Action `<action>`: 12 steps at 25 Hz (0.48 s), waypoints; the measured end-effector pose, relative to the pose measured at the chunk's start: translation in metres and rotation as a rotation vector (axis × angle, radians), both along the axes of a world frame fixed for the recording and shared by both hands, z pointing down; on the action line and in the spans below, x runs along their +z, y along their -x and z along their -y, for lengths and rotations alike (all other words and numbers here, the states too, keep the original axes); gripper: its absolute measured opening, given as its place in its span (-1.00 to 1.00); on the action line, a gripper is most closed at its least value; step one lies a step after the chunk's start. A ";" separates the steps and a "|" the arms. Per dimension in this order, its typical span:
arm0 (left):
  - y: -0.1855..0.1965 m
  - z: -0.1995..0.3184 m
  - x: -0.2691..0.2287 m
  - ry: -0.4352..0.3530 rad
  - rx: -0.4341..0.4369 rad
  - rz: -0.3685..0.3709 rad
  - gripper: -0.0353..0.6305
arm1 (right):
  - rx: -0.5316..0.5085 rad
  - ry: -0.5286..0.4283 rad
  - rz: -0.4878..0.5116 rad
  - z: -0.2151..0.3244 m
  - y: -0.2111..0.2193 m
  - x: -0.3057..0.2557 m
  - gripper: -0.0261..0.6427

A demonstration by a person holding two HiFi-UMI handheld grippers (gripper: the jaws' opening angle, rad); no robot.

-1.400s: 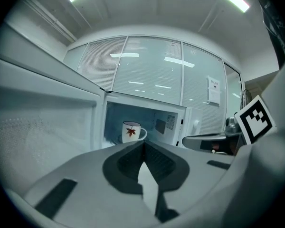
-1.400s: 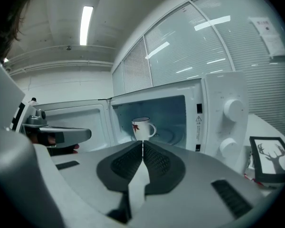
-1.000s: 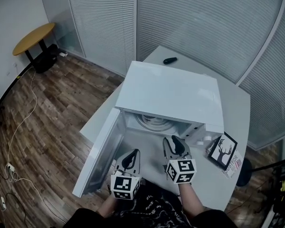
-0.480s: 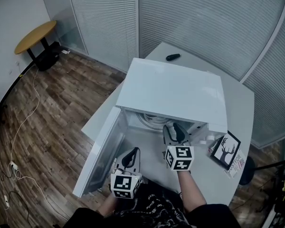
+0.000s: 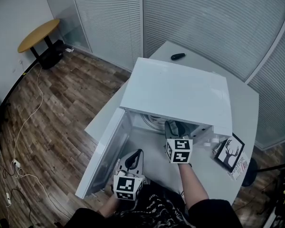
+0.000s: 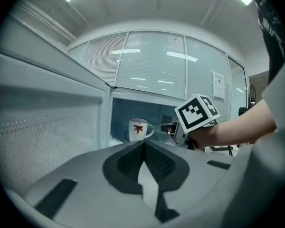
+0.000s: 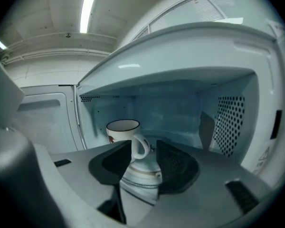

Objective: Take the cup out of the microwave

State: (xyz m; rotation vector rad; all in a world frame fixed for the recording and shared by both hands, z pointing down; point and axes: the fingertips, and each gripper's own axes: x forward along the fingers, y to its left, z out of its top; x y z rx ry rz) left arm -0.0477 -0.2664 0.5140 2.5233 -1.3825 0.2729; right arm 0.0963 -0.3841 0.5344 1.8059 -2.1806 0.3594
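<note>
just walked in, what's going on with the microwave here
A person with a two-jaw gripper in each hand is going for the cup in a white microwave whose door is swung open. The right gripper is at the mouth of the cavity. Its jaws have just been opening wide and point at the white cup, which stands inside on a plate. Nothing is between the jaws yet. The left gripper hangs by the door, jaws together and empty.

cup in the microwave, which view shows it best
The right gripper view: the cup is close, rim and handle clear. The left gripper view shows it small and distant. In the head view the microwave top hides it.
</note>
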 end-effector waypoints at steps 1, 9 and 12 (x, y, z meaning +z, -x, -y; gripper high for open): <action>0.000 0.000 0.000 0.002 0.001 0.002 -0.88 | 0.002 0.002 -0.003 0.002 0.000 0.001 -0.47; 0.006 0.002 0.004 0.009 -0.005 0.018 -0.88 | 0.018 0.036 -0.019 0.018 0.000 0.016 -0.47; 0.004 0.001 0.005 0.015 0.004 0.021 -0.88 | 0.032 0.042 -0.027 0.022 -0.002 0.021 -0.47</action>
